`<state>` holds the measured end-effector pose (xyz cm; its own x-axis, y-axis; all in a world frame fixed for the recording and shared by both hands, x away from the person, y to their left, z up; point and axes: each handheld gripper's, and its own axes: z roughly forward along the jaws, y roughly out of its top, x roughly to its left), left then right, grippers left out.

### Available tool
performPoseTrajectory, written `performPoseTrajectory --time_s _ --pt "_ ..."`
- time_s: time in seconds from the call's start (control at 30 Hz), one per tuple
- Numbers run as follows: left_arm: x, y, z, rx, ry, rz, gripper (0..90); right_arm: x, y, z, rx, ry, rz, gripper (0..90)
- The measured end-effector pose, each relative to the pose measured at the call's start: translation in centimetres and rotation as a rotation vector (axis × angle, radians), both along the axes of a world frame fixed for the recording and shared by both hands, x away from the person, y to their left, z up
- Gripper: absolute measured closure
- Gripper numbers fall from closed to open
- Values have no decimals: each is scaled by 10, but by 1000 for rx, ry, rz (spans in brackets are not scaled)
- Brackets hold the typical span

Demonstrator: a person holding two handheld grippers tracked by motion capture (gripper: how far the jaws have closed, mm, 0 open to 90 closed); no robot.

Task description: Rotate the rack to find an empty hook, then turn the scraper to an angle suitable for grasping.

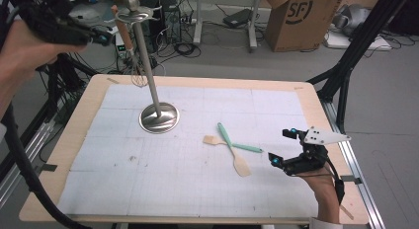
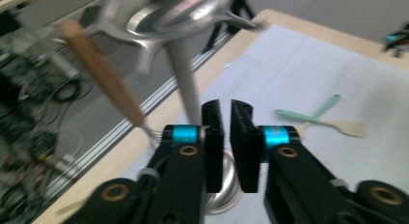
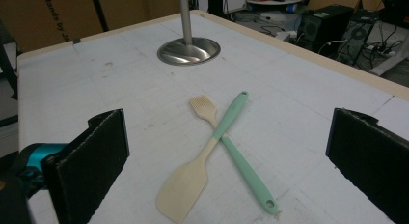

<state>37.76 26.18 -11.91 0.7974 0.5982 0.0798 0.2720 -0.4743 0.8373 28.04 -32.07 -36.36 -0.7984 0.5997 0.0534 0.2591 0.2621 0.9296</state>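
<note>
A steel stand (image 1: 159, 117) rises from a round base at the mat's back left, its pole (image 2: 185, 79) ending in hooks. A wooden-handled whisk (image 1: 123, 29) hangs from one hook, its handle (image 2: 101, 74) left of the pole. My left gripper (image 1: 104, 39) is raised at the top left, just left of the whisk handle. In the left gripper view (image 2: 226, 113) its jaws stand a narrow gap apart with nothing between them. A spatula (image 3: 185, 185) and a brush (image 3: 202, 108), both cream and green, lie crossed on the mat. My right gripper (image 1: 280, 146) rests wide open just right of them (image 3: 229, 137).
A white gridded mat (image 1: 197, 179) covers the wooden table. A cardboard box (image 1: 301, 14), cables and equipment sit on the floor behind the table. Black frame legs (image 1: 346, 66) stand by the right back corner.
</note>
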Motion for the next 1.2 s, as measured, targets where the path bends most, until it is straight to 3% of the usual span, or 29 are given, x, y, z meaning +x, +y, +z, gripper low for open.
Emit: performPoseTrajectory --time_s 0.1,0.17,0.27,0.33,0.4,0.47,0.57,0.63,0.93,1.03,1.2 --pt "-14 1 -16 -18 -17 -37 689 0 1 1 4 0 -2 2" --pt "-24 1 -28 -37 -47 -53 548 0 2 1 5 -1 -7 2" --pt "-36 -1 -46 -61 -53 -105 365 -1 3 2 8 -4 -1 2" --pt "-42 -3 -58 -55 -50 -129 295 -2 4 4 6 0 -1 2" --pt "-47 -6 -70 -60 -46 -130 179 -2 5 5 6 -1 3 2" --pt "-52 -7 -82 -87 -45 -119 120 -2 6 6 4 -6 3 2" --pt "-62 -8 -97 -119 -77 -124 16 -3 8 8 -3 -3 6 2" --pt "-69 -8 -106 -132 -81 -143 16 -4 9 10 -5 -3 10 2" --pt "-93 -7 -132 -121 -113 -177 16 -9 15 18 -13 -19 25 2" --pt "-98 -8 -140 -107 -118 -190 16 -10 14 19 -12 -20 28 2" --pt "-105 -9 -154 -124 -121 -207 16 -9 17 24 -16 -35 37 2"
